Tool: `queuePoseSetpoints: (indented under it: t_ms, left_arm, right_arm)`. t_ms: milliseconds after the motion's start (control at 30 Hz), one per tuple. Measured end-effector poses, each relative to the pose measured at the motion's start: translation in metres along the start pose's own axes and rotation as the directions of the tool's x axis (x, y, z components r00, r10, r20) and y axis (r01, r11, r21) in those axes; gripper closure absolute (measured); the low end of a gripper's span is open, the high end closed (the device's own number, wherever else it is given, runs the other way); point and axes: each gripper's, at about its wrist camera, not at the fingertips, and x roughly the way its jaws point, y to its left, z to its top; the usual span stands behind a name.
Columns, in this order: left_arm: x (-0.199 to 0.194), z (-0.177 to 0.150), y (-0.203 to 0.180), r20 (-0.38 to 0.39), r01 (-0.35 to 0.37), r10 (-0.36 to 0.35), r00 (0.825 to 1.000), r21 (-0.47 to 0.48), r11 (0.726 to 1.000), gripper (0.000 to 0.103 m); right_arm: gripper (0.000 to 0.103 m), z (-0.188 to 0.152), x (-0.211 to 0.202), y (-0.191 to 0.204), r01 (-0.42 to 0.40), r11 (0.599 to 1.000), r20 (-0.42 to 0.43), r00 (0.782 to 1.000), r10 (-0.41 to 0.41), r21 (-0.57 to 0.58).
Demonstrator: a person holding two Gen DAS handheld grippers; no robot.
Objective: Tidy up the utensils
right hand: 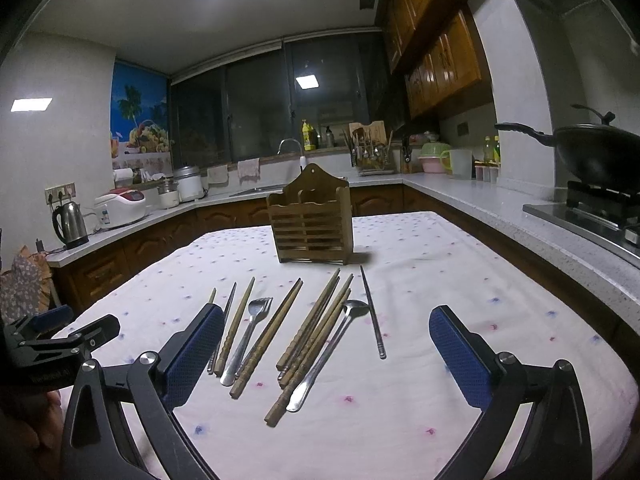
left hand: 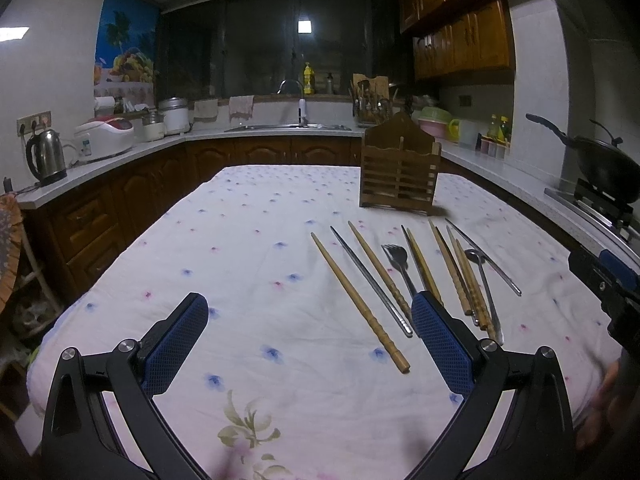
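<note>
both grippers hover above the near end of the table with their blue-padded fingers spread wide and nothing between them. left gripper [left hand: 310, 316] sits over bare cloth, its right finger [left hand: 440, 344] covering the near ends of a few utensils. right gripper [right hand: 326, 330] is spread over the utensil row, and its left finger [right hand: 196, 352] hides most of the leftmost chopstick.

utensils lie side by side on the floral tablecloth [left hand: 224, 264], long axes running from the near edge toward the wooden holder [right hand: 310, 226], fanning slightly. wooden chopsticks [right hand: 310, 330] are tan with ridged handle ends nearest the grippers and plain tips pointing away; a bunch of about 4 overlap in the middle of the row, though the exact count is hard to make out. fork [right hand: 250, 330] is metal, tines pointing to the holder, handle toward the camera. spoon [right hand: 334, 350] is metal too, bowl at the far end, its long handle crossing beside the chopstick bunch. 1 thin metal chopstick [right hand: 373, 314] lies alone at the right of the row, apart from the rest.

holder stands upright beyond the utensils, slatted front facing the grippers, with a centre divider and a peaked back; its inside cannot be seen.
</note>
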Motion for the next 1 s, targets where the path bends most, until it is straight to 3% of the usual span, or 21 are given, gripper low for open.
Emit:
queuePoseSetpoints:
  t_ms: [300, 500, 733, 900, 1000]
  left_arm:
    - [0.012, 0.007, 0.003, -0.05, 0.026, -0.027, 0.998, -0.03, 0.999, 0.0]
    - [0.032, 0.017, 0.007, -0.125, 0.034, -0.041, 0.991, -0.058, 0.998, 0.0]
    - [0.058, 0.04, -0.001, -0.186, 0.12, -0.133, 0.973, -0.078, 0.99, 0.0]
    - [0.084, 0.054, -0.018, -0.243, 0.208, -0.218, 0.945, -0.067, 0.976, 0.011]
    - [0.101, 0.061, -0.032, -0.276, 0.244, -0.247, 0.929, -0.044, 0.969, 0.022]
  right_arm:
    - [0.0, 0.002, 0.002, 0.004, -0.002, 1.0, -0.012, 1.0, 0.002, -0.006]
    - [0.0, 0.009, 0.011, 0.0, -0.006, 1.0, -0.06, 0.998, 0.007, 0.02]
    - [0.001, 0.022, 0.033, -0.011, -0.035, 0.997, -0.145, 0.988, 0.045, 0.073]
    - [0.006, 0.032, 0.052, -0.019, -0.065, 0.993, -0.201, 0.976, 0.083, 0.094]
    - [0.017, 0.036, 0.069, -0.025, -0.084, 0.988, -0.252, 0.961, 0.115, 0.131]
